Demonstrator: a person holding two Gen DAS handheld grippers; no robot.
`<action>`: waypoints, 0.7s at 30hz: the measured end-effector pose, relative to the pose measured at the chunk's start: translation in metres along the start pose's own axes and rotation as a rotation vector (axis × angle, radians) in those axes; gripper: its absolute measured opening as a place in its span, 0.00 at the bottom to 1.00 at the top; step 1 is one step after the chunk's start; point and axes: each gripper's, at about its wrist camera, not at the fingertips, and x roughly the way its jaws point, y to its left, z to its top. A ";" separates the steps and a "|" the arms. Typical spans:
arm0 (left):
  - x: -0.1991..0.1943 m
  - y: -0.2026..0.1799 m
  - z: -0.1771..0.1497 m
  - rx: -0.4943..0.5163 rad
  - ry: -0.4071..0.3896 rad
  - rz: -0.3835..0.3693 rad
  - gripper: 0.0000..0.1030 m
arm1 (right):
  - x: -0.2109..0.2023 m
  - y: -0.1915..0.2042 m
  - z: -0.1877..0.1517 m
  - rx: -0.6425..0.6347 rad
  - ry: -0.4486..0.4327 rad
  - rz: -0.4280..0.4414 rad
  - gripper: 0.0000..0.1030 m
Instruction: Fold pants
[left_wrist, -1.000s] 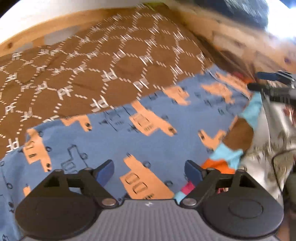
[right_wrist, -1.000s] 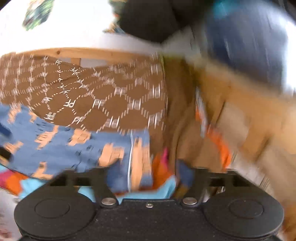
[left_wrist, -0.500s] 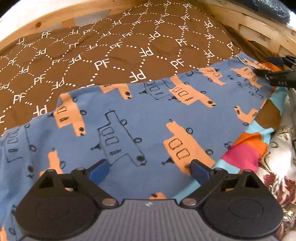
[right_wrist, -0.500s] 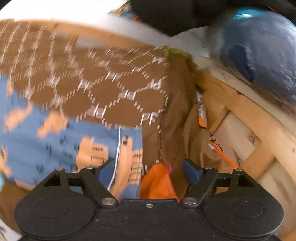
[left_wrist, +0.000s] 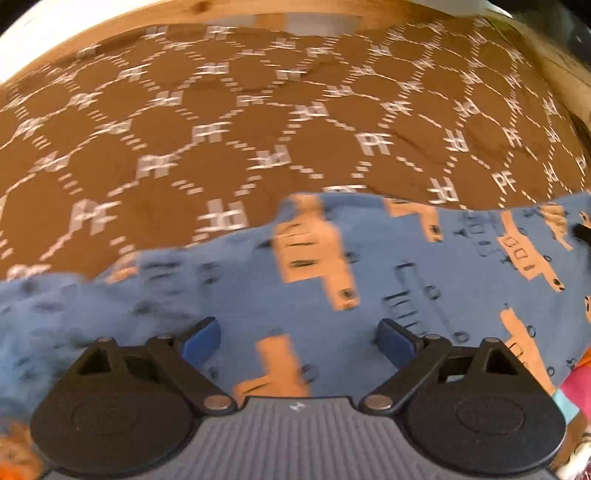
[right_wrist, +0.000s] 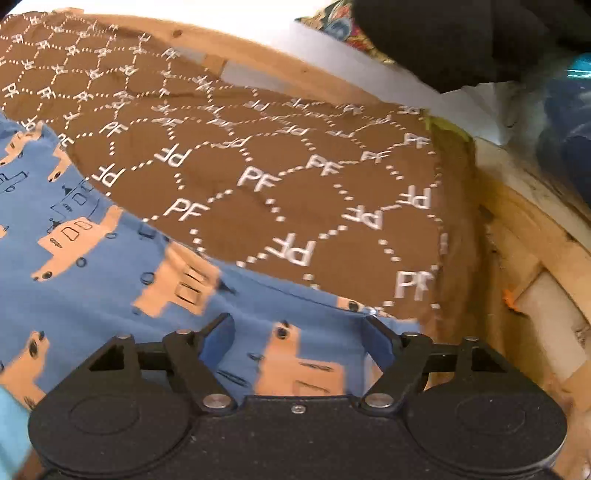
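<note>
The blue pants (left_wrist: 369, 277) with orange truck prints lie spread across the brown patterned bed cover (left_wrist: 258, 129). My left gripper (left_wrist: 299, 338) is open, its blue pads wide apart over the pants near their left end. My right gripper (right_wrist: 299, 338) is open, low over the pants (right_wrist: 110, 266) near their right edge, which lies close to the cover's right side. Neither gripper holds cloth. The tip of the right gripper shows dark at the right edge of the left wrist view (left_wrist: 583, 232).
A wooden bed frame (right_wrist: 535, 229) runs along the back and right of the brown cover (right_wrist: 295, 184). A colourful striped cloth (left_wrist: 572, 387) lies under the pants at the front right. A dark bundle (right_wrist: 461, 33) sits beyond the frame.
Both grippers have swung left along the pants. The left view now shows the pants' left part; the right gripper has come over the blue cloth, off the orange cloth and bed edge.
</note>
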 end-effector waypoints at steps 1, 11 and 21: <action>-0.008 0.006 -0.002 0.009 -0.009 -0.007 0.92 | -0.005 0.000 0.001 -0.003 -0.022 -0.001 0.75; -0.026 0.042 0.055 0.050 -0.095 0.015 0.80 | -0.008 0.058 0.065 0.035 -0.143 0.428 0.64; 0.026 0.042 0.073 0.256 0.129 0.012 0.48 | 0.081 0.146 0.176 -0.015 -0.048 0.860 0.35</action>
